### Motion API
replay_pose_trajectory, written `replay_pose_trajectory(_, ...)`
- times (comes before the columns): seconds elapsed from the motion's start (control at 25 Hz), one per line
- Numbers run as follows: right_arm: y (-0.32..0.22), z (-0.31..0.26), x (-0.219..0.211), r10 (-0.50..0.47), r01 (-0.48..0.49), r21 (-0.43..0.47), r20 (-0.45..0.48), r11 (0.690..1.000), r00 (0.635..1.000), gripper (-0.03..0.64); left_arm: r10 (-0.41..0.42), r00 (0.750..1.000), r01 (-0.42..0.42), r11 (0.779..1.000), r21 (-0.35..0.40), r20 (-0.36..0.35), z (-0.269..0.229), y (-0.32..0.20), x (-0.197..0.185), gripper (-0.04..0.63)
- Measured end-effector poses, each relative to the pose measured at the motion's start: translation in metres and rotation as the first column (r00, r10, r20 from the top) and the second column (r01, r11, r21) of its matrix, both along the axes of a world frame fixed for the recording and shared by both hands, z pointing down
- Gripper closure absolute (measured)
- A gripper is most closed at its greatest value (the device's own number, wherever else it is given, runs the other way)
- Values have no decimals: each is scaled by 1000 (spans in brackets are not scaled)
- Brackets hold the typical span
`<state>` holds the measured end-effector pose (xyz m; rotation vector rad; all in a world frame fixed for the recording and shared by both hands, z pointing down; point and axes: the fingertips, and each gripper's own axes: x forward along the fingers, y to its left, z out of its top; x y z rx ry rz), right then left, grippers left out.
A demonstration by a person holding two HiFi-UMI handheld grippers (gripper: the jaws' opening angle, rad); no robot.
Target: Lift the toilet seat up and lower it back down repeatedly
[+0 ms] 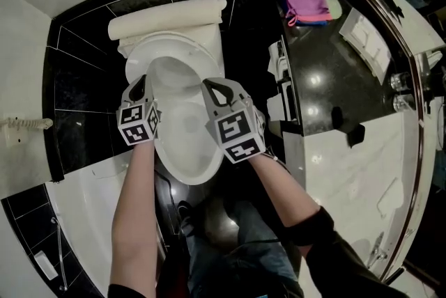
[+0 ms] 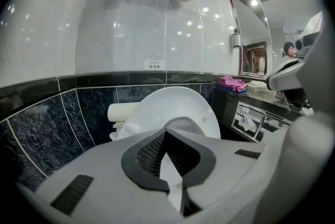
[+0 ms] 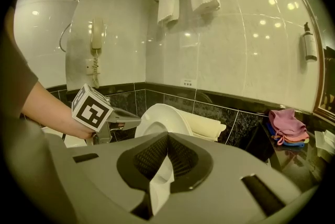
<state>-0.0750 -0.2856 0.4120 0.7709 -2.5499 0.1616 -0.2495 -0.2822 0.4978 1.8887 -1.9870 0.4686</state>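
**Seat tilted up, both claws pinching its side rims**

Head view: you're looking straight down on the toilet. The toilet seat [image 1: 202, 60] is standing tilted up, leaning toward the tank [image 1: 167, 18] at 12 o'clock. The bowl [image 1: 185, 171] is lying open below it toward 6. The seat's long axis is running 12 to 6, with the hinge at the 12 end. Your left gripper [image 1: 143, 84] is sitting on the seat's 9 o'clock edge and your right gripper [image 1: 211, 88] on its 3 o'clock edge. The tips are about level, so neither hand is nearer.

Left gripper view: the left gripper [image 2: 166, 149] is clenching, with a white strip that reads as seat rim between its pads. The rest of the toilet seat [image 2: 172, 102] is rising at 12 to 1 o'clock from the claw, underside facing you.

Right gripper view: the right gripper [image 3: 167, 149] is clamping tight, also with a white rim strip between its pads. The toilet seat [image 3: 159, 118] is rising at 11 to 12 o'clock from the claw. The left gripper [image 3: 123, 123] is showing past it at 9 to 10 o'clock.

Judgement: the coming move is turning on that hinge line at 12. The seat looks partway through its swing, so you're likely needing both claws travelling together along the 12–6 arc. One hand leading risks twisting the seat.
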Motion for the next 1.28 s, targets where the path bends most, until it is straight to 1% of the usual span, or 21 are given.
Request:
replay_pose_trajectory(0.24, 17, -12, -1, 7, -7, -8, -2, 1000, 1000, 606, 22, 1000, -22, 999, 30, -1, -33, 14, 8, 609)
replay_pose_trajectory(0.48, 50, -43, 3, 21, -21, -7, -5, 1000, 1000, 606, 79, 997, -79, 995, 53, 1, -87, 58, 28, 609)
replay_pose_trajectory(0.68, 91, -81, 18, 50, -51, -5, -8, 999, 999, 606, 124, 992, -123, 989, 79, -3, -146, 121, 46, 609)
replay_pose_trajectory(0.88, 133, -124, 37, 91, -91, 28, -1, 995, 996, 606, 173, 985, -173, 979, 109, 12, -199, 183, 62, 609)
replay_pose_trajectory(1.0, 162, -143, 50, 128, -128, 43, 1, 991, 992, 606, 204, 979, -204, 970, 128, 19, -221, 217, 69, 609)
replay_pose_trajectory(1.12, 191, -157, 60, 150, -149, 60, -7, 987, 989, 606, 214, 977, -215, 966, 144, 17, -237, 250, 68, 609)
replay_pose_trajectory(1.28, 229, -153, 78, 177, -175, 58, -19, 983, 984, 606, 225, 974, -223, 961, 162, 6, -253, 294, 73, 609)
